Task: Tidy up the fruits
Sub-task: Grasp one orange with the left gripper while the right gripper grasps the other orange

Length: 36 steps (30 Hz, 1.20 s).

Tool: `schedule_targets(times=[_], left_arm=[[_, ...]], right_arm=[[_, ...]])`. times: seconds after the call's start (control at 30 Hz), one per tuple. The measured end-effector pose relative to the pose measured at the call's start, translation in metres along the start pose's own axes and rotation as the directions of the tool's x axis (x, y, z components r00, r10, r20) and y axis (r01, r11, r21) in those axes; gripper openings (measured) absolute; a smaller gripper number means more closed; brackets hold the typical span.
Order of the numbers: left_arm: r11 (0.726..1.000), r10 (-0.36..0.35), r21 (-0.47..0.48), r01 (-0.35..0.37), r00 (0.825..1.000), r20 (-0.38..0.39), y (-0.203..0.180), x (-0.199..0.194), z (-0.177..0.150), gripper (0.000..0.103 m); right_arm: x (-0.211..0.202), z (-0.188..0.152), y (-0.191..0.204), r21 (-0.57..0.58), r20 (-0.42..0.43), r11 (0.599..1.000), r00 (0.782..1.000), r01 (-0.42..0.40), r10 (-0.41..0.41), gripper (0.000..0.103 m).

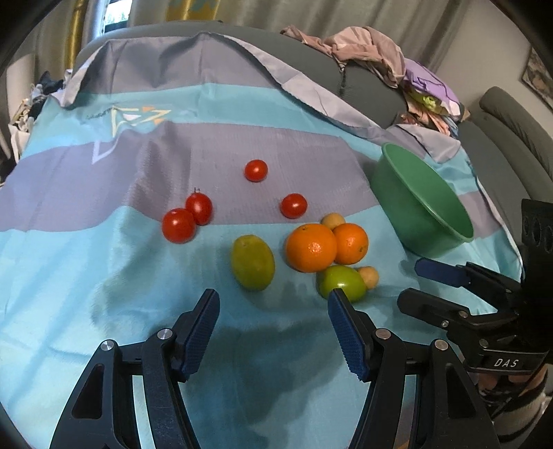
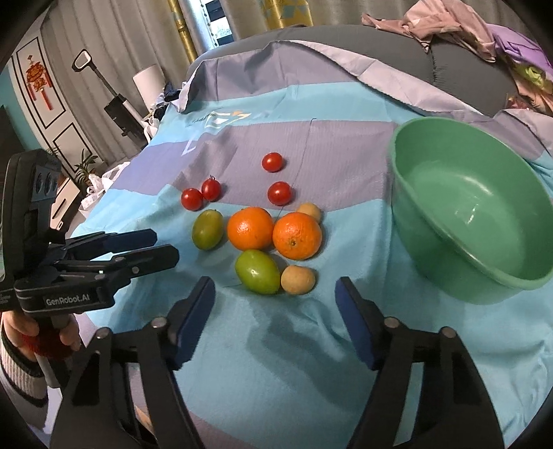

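Fruit lies loose on a blue and grey striped cloth [image 2: 276,345]. Several red cherry tomatoes [image 2: 279,193] are farthest away, with two oranges [image 2: 250,228] side by side nearer me. Two green oval fruits [image 2: 257,271] and two small tan fruits [image 2: 298,279] flank the oranges. An empty green bowl [image 2: 477,207] stands to the right. My right gripper [image 2: 274,290] is open just short of the near green fruit and a tan fruit, holding nothing. My left gripper [image 1: 273,304] is open too, short of the other green fruit [image 1: 252,261]. In the left wrist view the bowl [image 1: 420,203] is at the right.
The cloth covers a grey sofa seat, with a heap of pink and purple clothes [image 2: 484,31] on the backrest at the far right. A person's hand in a striped sleeve [image 2: 20,349] holds the left gripper. Bags and furniture stand beyond the cloth's left edge.
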<state>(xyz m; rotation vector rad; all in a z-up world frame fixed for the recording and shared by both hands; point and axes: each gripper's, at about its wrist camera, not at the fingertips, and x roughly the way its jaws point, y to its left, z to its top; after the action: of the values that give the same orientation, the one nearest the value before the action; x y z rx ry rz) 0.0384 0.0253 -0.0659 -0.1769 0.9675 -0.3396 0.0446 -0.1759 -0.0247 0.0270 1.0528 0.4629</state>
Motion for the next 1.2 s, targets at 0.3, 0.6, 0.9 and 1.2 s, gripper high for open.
schedule_targets(times=[0.3,0.6,0.9,1.2], left_arm=[[0.997,-0.03,0.071,0.03,1.0,0.005,-0.014,0.021,0.018,0.061],[0.984,-0.021,0.175,0.027,0.999,-0.036,-0.029,0.047,0.036,0.052],[0.964,-0.097,0.233,0.128,0.985,-0.141,-0.027,0.061,0.05,0.046],[0.953,-0.079,0.279,0.119,0.985,-0.151,-0.033,0.062,0.048,0.042]], right_arm=[[0.02,0.013,-0.016,0.0,-0.022,0.999,0.999,0.04,-0.04,0.055],[0.046,0.03,-0.024,-0.03,-0.07,0.998,0.996,0.048,-0.05,0.051],[0.066,0.043,-0.03,-0.037,-0.106,0.997,0.992,-0.073,0.068,0.046],[0.066,0.04,-0.026,-0.018,-0.092,0.997,0.993,-0.075,0.073,0.038]])
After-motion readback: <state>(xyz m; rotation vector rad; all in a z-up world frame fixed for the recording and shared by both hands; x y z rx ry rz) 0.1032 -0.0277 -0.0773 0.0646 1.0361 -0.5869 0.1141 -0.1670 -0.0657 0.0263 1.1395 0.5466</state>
